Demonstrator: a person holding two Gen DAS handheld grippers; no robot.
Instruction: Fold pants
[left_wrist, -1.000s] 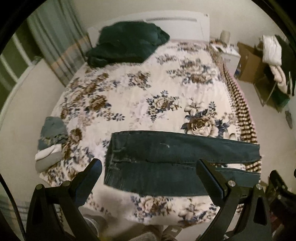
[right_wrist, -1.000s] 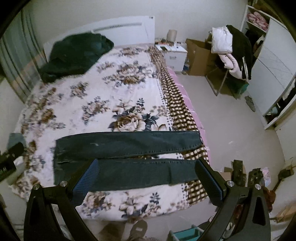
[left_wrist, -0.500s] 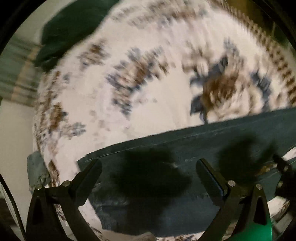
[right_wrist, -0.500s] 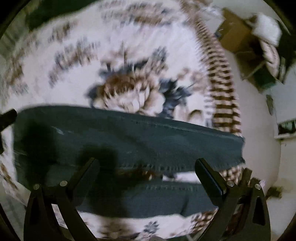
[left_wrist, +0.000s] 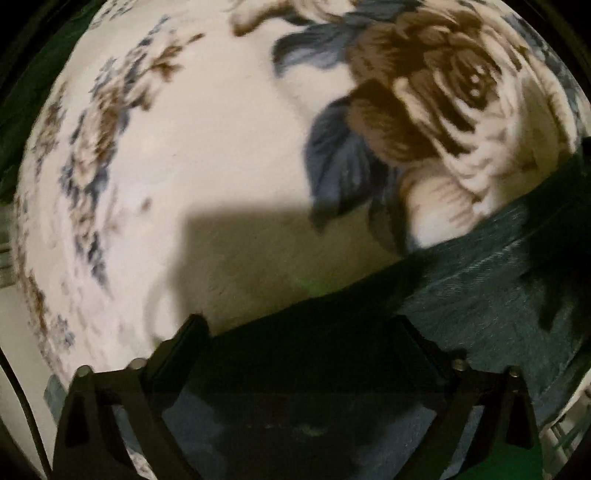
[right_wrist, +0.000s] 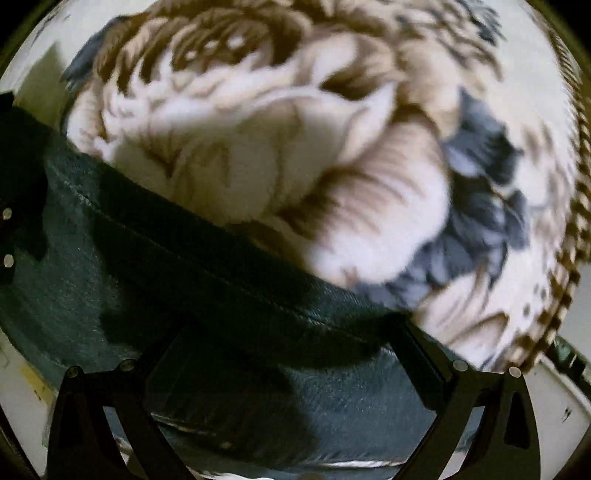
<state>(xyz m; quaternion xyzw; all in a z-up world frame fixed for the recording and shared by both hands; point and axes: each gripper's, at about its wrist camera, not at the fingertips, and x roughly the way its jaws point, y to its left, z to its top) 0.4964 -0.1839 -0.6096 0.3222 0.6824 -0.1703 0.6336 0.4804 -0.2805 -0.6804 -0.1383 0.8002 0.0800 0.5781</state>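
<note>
The dark blue jeans (left_wrist: 480, 295) lie flat on the floral bedspread (left_wrist: 221, 147), their far edge running across the lower part of both views. My left gripper (left_wrist: 299, 332) is open, its jaws wide apart just above the far edge of the jeans. My right gripper (right_wrist: 291, 332) is open too, low over the far edge of the jeans (right_wrist: 184, 258) further along the leg. Neither holds cloth. Both views are blurred by motion.
The floral bedspread (right_wrist: 295, 129) fills the upper part of both views. A brown checked blanket edge (right_wrist: 569, 229) runs down the right side in the right wrist view. The other gripper's black body (right_wrist: 14, 221) shows at the left edge there.
Both grippers have dropped from high above the bed to just over the far edge of the jeans. Both jaws stayed open.
</note>
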